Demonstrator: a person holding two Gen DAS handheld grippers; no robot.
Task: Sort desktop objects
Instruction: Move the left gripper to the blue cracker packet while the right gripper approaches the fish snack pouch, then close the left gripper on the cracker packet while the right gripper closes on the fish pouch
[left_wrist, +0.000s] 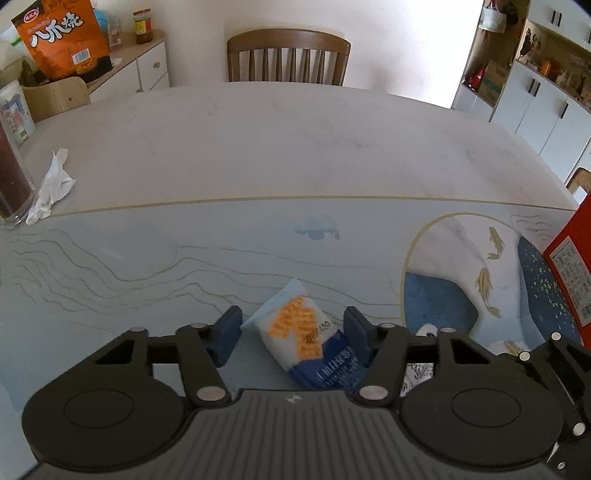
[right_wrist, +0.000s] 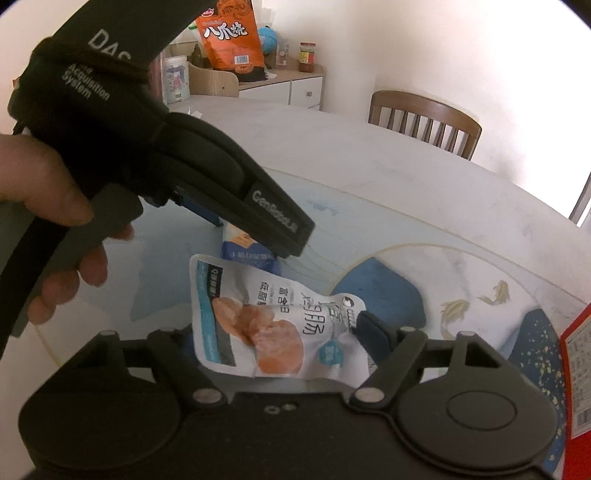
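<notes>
A small white and blue snack packet with orange print lies on the blue table mat. My left gripper is shut on it, with a blue pad against each side. In the right wrist view that packet shows under the left tool's black housing, which a hand holds. A white pouch picturing pale meat sits buckled in my right gripper. The right finger presses its right edge; the pouch hides the left finger.
A red box stands at the right edge of the mat. At the far left are a glass of dark drink and a crumpled tissue. An orange snack bag is behind, and a wooden chair across the table.
</notes>
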